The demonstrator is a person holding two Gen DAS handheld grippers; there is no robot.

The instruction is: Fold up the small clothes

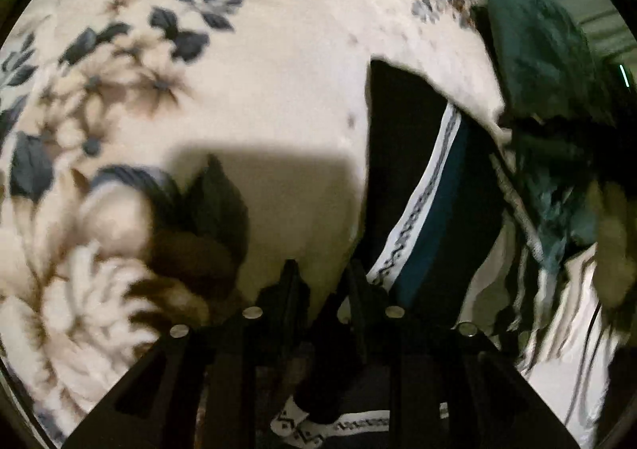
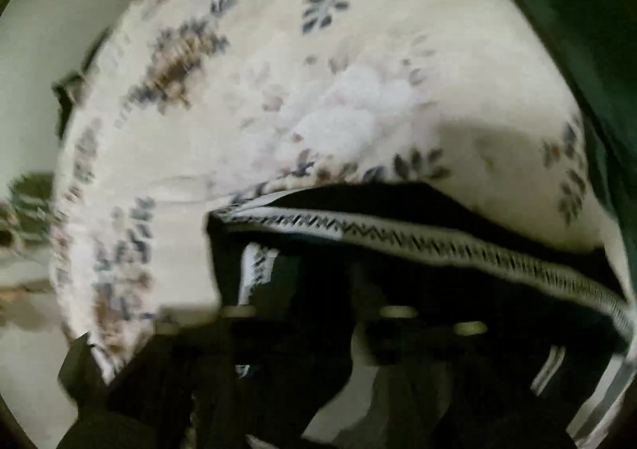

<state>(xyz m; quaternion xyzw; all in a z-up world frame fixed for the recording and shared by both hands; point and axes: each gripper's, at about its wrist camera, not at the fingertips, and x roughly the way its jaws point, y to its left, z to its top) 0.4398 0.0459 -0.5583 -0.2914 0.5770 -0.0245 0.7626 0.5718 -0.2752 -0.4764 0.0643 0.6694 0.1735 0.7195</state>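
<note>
Both your grippers hold the dark garment with the white zigzag-patterned trim (image 1: pixel 414 210) lifted over the cream floral blanket (image 1: pixel 258 50): the left gripper (image 1: pixel 322 281) pinches its edge, while blur hides the right gripper's (image 2: pixel 314 313) jaws, so I cannot tell their state. You look mid-fold; next, lay the cloth flat and bring its edges together

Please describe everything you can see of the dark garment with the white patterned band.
The dark garment is black cloth with a teal panel and a white band bearing a dark zigzag pattern. It looks soft and hangs stretched above the floral blanket. The left gripper pinches one end; the right gripper seems to hold the other, blurred.
</note>
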